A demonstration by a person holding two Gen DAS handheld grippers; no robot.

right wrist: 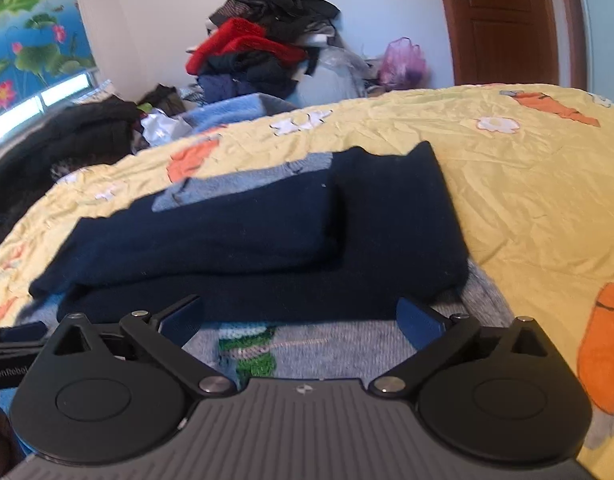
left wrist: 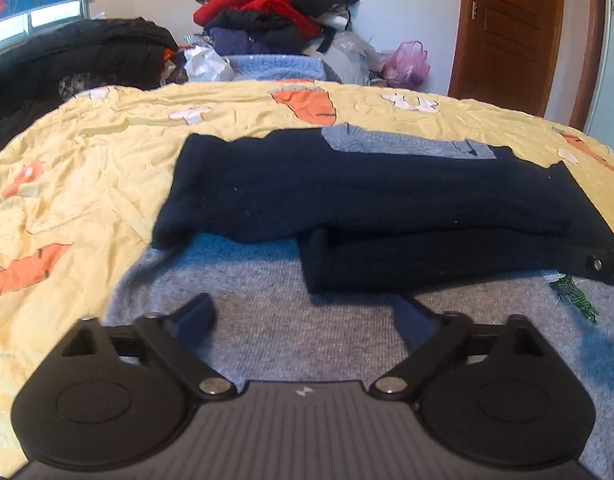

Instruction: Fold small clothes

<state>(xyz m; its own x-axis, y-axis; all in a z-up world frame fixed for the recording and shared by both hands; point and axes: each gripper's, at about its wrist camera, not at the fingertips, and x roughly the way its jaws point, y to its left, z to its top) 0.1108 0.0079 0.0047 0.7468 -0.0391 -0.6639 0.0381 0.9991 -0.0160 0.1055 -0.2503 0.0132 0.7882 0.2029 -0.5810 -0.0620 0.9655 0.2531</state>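
Yellow bedspread (left wrist: pixel 87 168) carries a grey sweater (left wrist: pixel 291 332), navy sleeves (left wrist: pixel 367 200) folded across — both grippers' fingers (left wrist: pixel 195 314) seemingly spread wide, empty.

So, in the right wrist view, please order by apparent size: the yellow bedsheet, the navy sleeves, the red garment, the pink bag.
1. yellow bedsheet
2. navy sleeves
3. red garment
4. pink bag
The garment and bag lie far from the camera, so their true sizes are unsure.

We see a small grey knit sweater (left wrist: pixel 283 320) lying flat on the bed, its navy sleeves (left wrist: pixel 387 200) folded across its upper body, a green knitted motif (right wrist: pixel 251 354) showing below.
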